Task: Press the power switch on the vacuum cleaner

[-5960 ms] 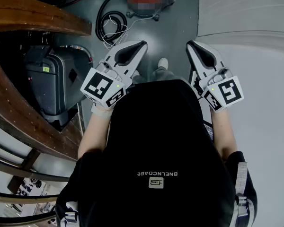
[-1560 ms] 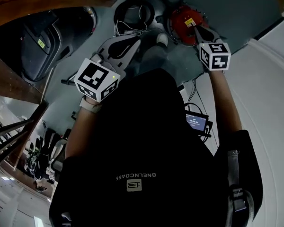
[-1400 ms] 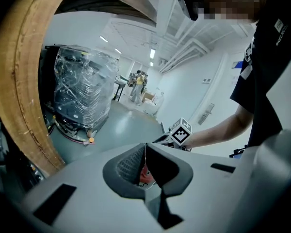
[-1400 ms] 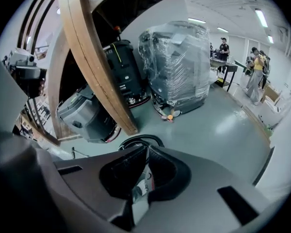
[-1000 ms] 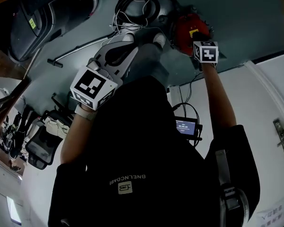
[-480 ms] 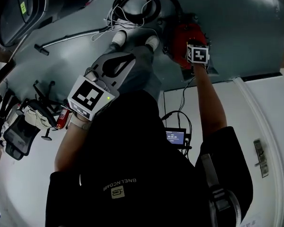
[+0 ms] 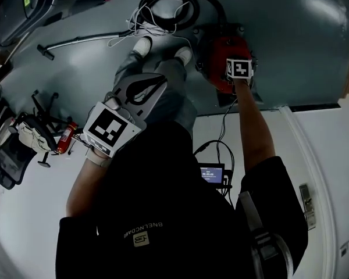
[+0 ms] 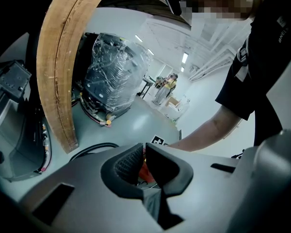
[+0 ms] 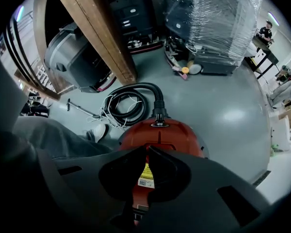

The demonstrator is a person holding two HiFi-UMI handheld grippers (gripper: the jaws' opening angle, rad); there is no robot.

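The red vacuum cleaner (image 7: 220, 63) stands on the grey floor, its black hose (image 7: 170, 4) coiled beside it. My right gripper (image 7: 237, 65) is stretched down onto the vacuum's top, and its marker cube hides the tips in the head view. In the right gripper view the shut jaws (image 9: 146, 149) sit just over the red body (image 9: 160, 130), above a yellow label (image 9: 145, 171). No switch shows clearly. My left gripper (image 7: 161, 81) hangs shut and empty above the person's legs, away from the vacuum, and its tips (image 8: 144, 150) nearly touch.
A curved wooden beam (image 9: 94, 33) and a grey machine (image 9: 70, 52) stand behind the hose. A plastic-wrapped machine (image 9: 218, 18) is further back. A metal wand (image 7: 75, 39), a red extinguisher (image 7: 64, 137) and a small screen (image 7: 212, 174) lie near the person's shoes (image 7: 142, 45).
The right arm has reached forward and down from in front of the body until its gripper is over the vacuum's top. The head has leaned over. The left gripper stays back, shut.
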